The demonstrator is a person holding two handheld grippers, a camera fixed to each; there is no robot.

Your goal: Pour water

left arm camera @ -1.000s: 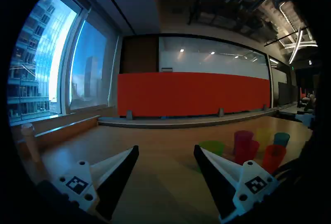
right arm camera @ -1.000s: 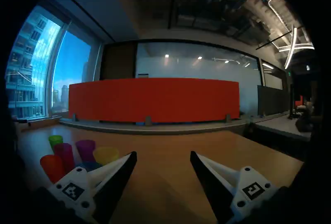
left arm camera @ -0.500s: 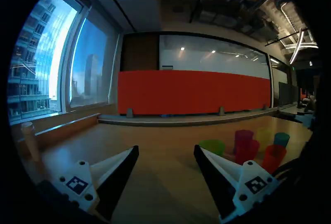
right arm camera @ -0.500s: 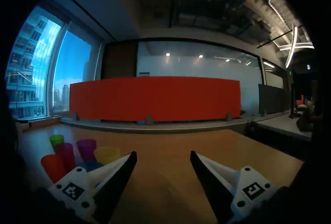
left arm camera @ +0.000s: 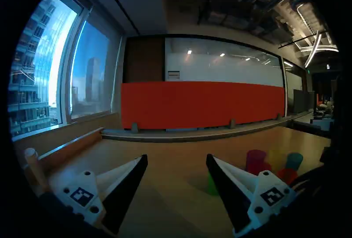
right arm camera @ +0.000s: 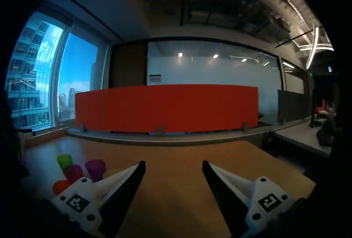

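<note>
Several coloured plastic cups stand together on the wooden table [left arm camera: 176, 167]. In the left gripper view a purple cup [left arm camera: 255, 159], a teal cup [left arm camera: 294, 160], an orange cup [left arm camera: 288, 175] and a green cup [left arm camera: 212, 184] sit to the right, partly behind the right finger. My left gripper [left arm camera: 176, 161] hangs open above the table, holding nothing. In the right gripper view the green cup [right arm camera: 64, 161], purple cup [right arm camera: 95, 168], a dark pink cup [right arm camera: 73, 173] and orange cup [right arm camera: 61, 187] stand at lower left. My right gripper [right arm camera: 173, 165] is open and empty.
A red divider panel [right arm camera: 167, 108] runs along the table's far edge. Tall windows [left arm camera: 48, 79] line the left side, above a wooden ledge [left arm camera: 70, 143]. A wooden peg [left arm camera: 33, 165] stands at the left. Another desk [right arm camera: 308, 139] lies beyond the table's right edge.
Both grippers have risen and now look down more on the table, so the cups sit lower in each view. Both stay open.
</note>
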